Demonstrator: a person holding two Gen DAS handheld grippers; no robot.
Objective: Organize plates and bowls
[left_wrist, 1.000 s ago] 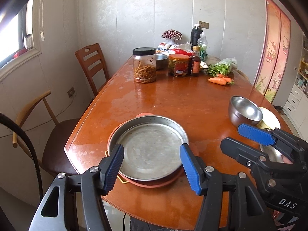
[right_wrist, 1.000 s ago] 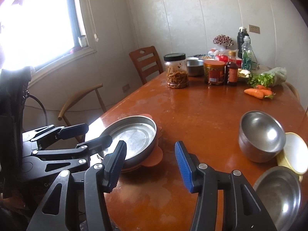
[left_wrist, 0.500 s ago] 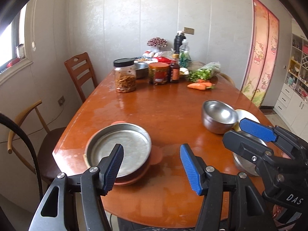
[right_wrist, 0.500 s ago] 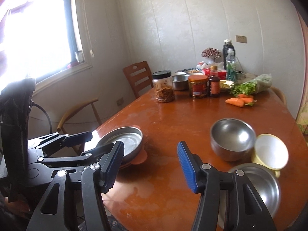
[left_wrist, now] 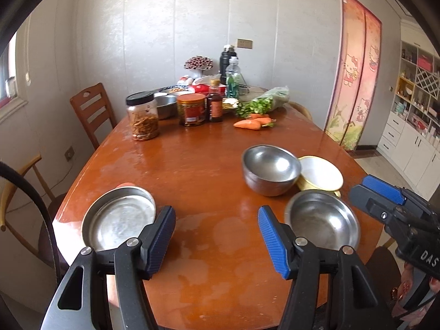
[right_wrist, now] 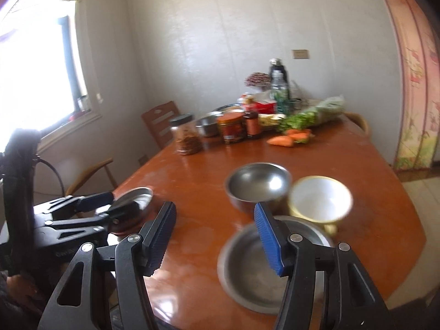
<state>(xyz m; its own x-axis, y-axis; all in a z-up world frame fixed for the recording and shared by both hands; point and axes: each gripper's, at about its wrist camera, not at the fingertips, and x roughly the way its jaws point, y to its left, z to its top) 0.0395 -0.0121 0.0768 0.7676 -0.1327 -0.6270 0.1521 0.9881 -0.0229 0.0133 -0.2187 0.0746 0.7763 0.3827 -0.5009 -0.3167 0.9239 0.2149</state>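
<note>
Both sets of jaws are held apart and empty, on the left gripper (left_wrist: 217, 236) and the right gripper (right_wrist: 214, 236). The near steel bowl (left_wrist: 323, 221), lower right of the frame, is best gripped by its rim. Counted: two steel bowls, one yellow bowl (left_wrist: 320, 174), one steel plate (left_wrist: 118, 217) at lower left on the table (left_wrist: 192, 170).

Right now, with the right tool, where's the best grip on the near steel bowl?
Probably the near rim of the steel bowl, from above, one finger inside, one outside. It sits upright and wide; the yellow bowl crowds its far edge.
</note>
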